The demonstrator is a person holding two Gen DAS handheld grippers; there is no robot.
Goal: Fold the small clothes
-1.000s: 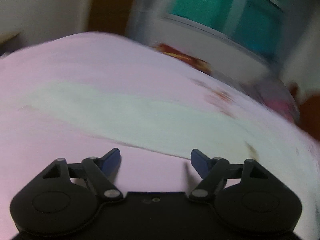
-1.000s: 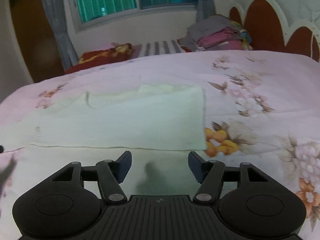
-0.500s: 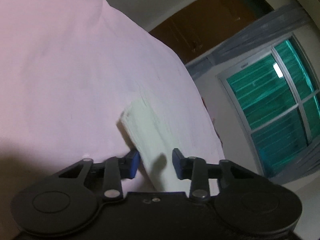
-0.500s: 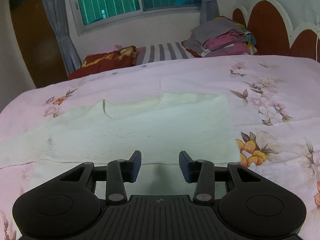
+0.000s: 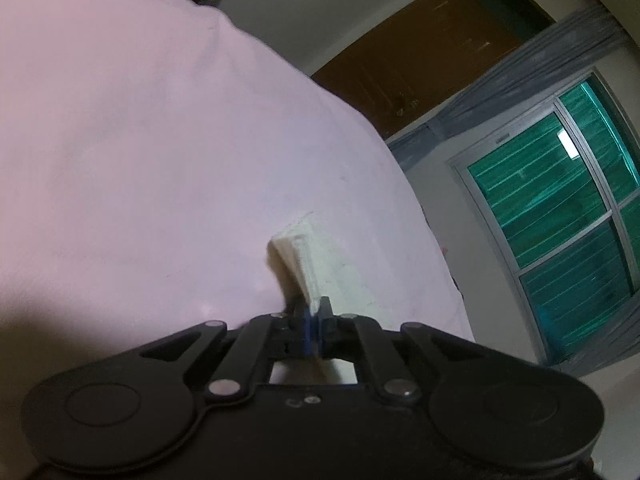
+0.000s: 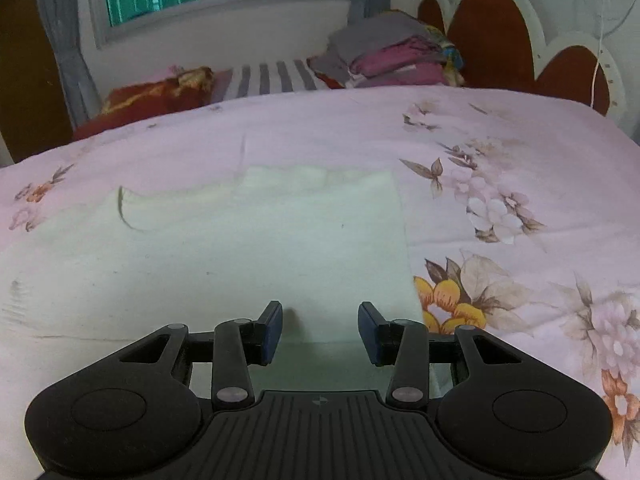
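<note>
Left wrist view: the left tool [image 5: 313,320] is clamped on a thin edge of the pale garment [image 5: 320,264], low in the centre of the frame, the cloth running up from the pads over the pink bedspread [image 5: 140,160]. The bite looks shallow, so a quick pull could slip the cloth free.

Right wrist view: the right tool [image 6: 320,330] has its jaws apart, astride the garment's near edge [image 6: 312,340] at lower centre, not yet pinching. Closing here might also catch the bedspread beneath and drag it along with the fold.
</note>
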